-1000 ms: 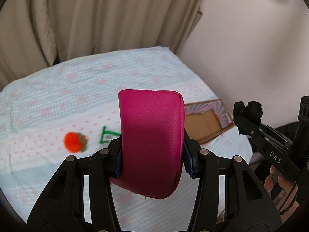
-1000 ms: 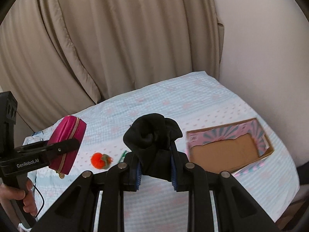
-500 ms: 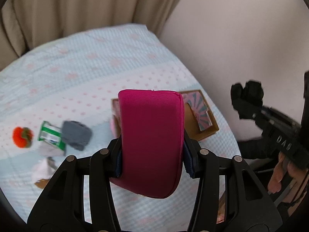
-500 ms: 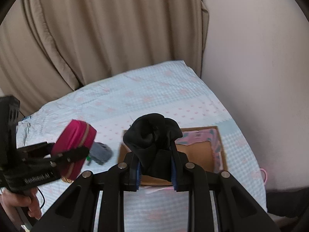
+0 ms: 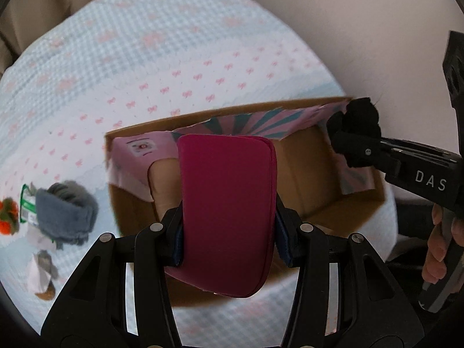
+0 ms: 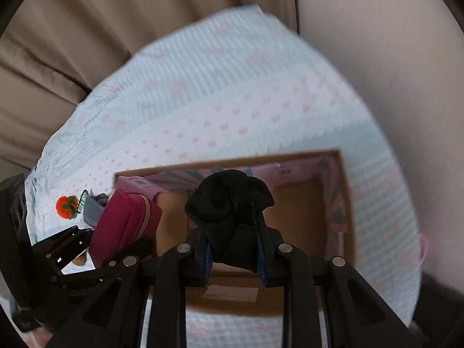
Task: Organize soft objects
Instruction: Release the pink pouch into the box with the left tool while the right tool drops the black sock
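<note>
Holding both loads over the open brown cardboard box (image 6: 346, 203), your left gripper (image 5: 229, 220) clamps the magenta zip pouch (image 5: 226, 211) and your right gripper (image 6: 233, 249) pinches the crumpled black cloth (image 6: 229, 200)

pouch (image 5: 226, 203) above box (image 5: 359, 211) | sock (image 6: 229, 203) right | toys (image 5: 66, 211) left
</note>
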{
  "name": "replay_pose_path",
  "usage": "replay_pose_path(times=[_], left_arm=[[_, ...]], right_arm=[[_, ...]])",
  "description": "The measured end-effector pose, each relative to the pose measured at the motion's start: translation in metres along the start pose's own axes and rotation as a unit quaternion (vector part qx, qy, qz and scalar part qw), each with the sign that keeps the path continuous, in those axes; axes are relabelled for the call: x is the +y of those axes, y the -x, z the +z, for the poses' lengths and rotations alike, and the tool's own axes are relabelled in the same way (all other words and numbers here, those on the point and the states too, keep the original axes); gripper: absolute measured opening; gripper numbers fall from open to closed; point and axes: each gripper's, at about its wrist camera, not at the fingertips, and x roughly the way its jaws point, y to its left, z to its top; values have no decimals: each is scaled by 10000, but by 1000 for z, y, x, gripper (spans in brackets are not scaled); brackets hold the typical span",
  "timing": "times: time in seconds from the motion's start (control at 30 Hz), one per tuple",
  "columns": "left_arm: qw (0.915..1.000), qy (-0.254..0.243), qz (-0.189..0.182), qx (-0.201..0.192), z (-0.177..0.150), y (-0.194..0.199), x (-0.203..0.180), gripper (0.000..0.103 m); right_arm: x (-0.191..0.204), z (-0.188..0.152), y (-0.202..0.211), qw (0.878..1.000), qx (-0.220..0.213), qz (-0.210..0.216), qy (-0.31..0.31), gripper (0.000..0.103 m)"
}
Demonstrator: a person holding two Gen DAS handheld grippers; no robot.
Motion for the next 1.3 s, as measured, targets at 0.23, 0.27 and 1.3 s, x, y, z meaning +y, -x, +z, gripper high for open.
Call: replay_pose_path(times=[0.23,0.27,1.3], left_arm=[[9978,-258,316,521,0,-52,-8,45],[9973,-298,355,574,0,-56,-9,45],[9954,-819,496,18,-26,73,-41,103]], right_arm=[[-20,11,-62,9955,821,102,-468,22],[-21,11,-68,9945,919,104,-495,22],[-9,-5,13,9989,341,158,-291,103]])
